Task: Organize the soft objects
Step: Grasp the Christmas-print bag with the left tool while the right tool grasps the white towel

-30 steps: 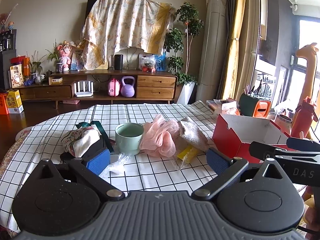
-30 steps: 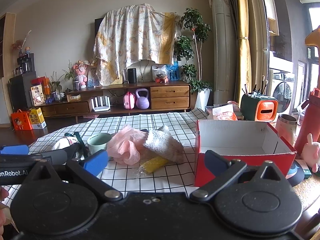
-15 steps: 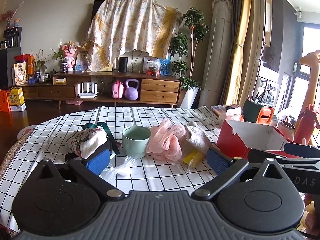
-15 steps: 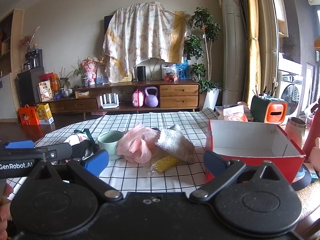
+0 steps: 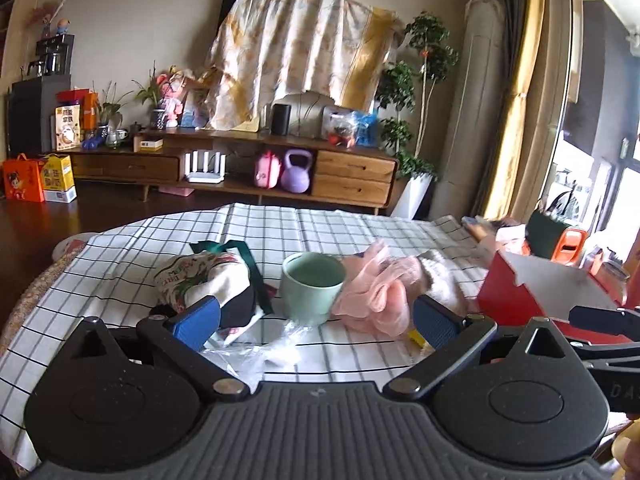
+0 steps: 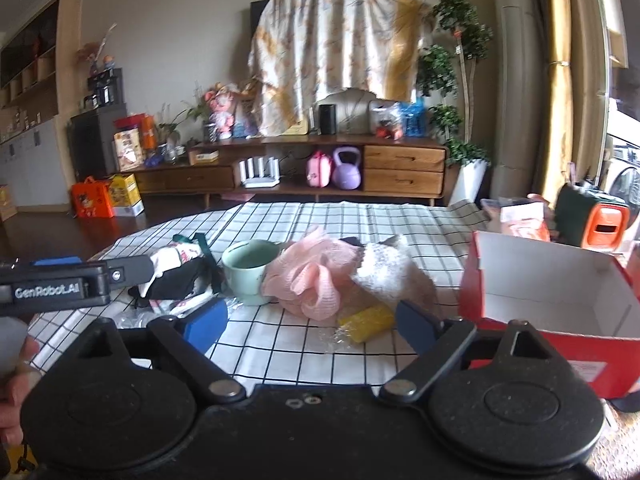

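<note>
Left wrist view: left gripper (image 5: 316, 322) spread wide and empty, hovering low over the checked desk (image 5: 280, 232), aimed at the mint cup (image 5: 311, 286) with the pink mesh puff (image 5: 374, 296) touching its right side. Drawstring pouch (image 5: 208, 280) slumped just left of the cup, long axis roughly toward the lens, ribbon end away.

Right wrist view: right gripper (image 6: 310, 326) released, jaws just narrowed a little, nothing between them. Facing the puff (image 6: 310, 280), white fluffy cloth (image 6: 388, 268) and yellow sponge (image 6: 366, 322), probably wrapped in film, lying across the view. Red box (image 6: 532, 328) open-topped beside them, likely the bin for the soft things.
</note>
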`<act>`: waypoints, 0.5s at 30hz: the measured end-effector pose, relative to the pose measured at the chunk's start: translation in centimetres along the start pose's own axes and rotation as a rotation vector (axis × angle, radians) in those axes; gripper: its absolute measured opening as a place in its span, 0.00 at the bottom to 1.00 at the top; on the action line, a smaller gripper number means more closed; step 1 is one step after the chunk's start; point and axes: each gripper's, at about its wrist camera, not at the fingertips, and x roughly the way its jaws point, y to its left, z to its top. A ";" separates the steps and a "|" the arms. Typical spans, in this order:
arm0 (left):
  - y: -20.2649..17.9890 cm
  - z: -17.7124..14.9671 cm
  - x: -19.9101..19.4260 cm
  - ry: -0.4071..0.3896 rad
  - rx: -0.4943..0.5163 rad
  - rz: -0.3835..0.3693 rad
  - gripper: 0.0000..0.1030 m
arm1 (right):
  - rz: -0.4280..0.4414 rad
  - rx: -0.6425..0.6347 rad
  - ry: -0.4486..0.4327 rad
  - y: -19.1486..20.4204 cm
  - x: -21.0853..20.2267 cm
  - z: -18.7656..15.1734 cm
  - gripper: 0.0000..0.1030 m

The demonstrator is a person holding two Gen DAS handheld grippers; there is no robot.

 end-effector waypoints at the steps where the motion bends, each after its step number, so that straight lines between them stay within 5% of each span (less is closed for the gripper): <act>1: 0.2 0.2 0.3 0.001 0.001 0.005 1.00 | 0.006 -0.001 0.003 -0.1 0.3 0.0 0.87; 15: 4.3 2.5 7.7 0.032 0.012 0.194 0.99 | -0.053 -0.086 0.070 -4.1 8.7 1.8 0.78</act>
